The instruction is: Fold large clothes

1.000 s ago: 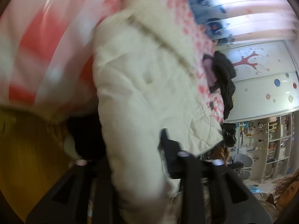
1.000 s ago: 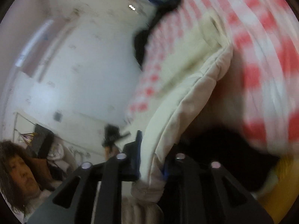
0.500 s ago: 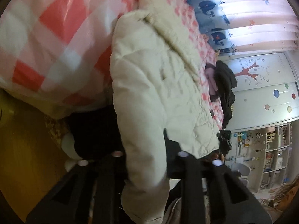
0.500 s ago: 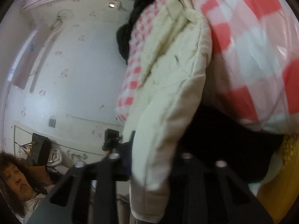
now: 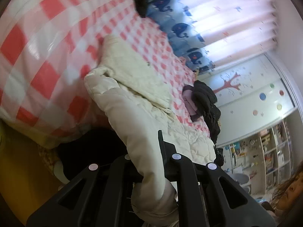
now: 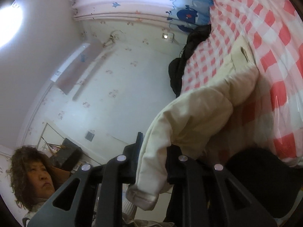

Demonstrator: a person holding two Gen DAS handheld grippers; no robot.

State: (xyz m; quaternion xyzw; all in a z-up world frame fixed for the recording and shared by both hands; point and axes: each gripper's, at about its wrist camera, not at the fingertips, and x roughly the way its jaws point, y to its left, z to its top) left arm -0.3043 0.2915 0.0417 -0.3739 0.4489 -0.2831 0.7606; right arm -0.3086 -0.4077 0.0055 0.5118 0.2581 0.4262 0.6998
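- Two tools in play here, and both have a bite of the same cream quilted jacket [image 5: 144,124].
- Left tool [image 5: 145,162]: its fingers are squeezed right down on a padded fold of the jacket, which bulges out between them and hangs below the pinch. Firmly clamped, as tight as it goes.
- Right tool [image 6: 152,162]: it's got a sleeve [image 6: 181,130] between its fingers, with the pinkish cuff [image 6: 142,198] drooping out underneath. The jaws are closing in on the fabric and the pads already press on it.
- Just past the tools, the jacket drapes off the near edge of the bed [image 5: 47,43] and the rest of it lies spread across the red-and-white checked cover, running towards the far side. In the right wrist view you can see a flap of it with a slit-like hole lying flat on the checks.
- Under the bed's near edge there's something dark and shapeless; can't tell what it is. Yellowish floor [image 5: 22,170] shows beside it.
- Further along the bed, a pile of black clothes [image 5: 206,102] sits at its far edge with a bit of pink fabric [image 5: 189,104] tucked against it.
- Beyond that: a curtain [image 5: 217,19] with blue whale prints, a white wardrobe [image 5: 255,94] with a red tree and coloured dots on it, and open shelves [image 5: 272,151] packed with stuff.
- The right wrist view also catches a person [image 6: 32,177] low in the left corner, plus a wall [image 6: 113,87] with small patterns.
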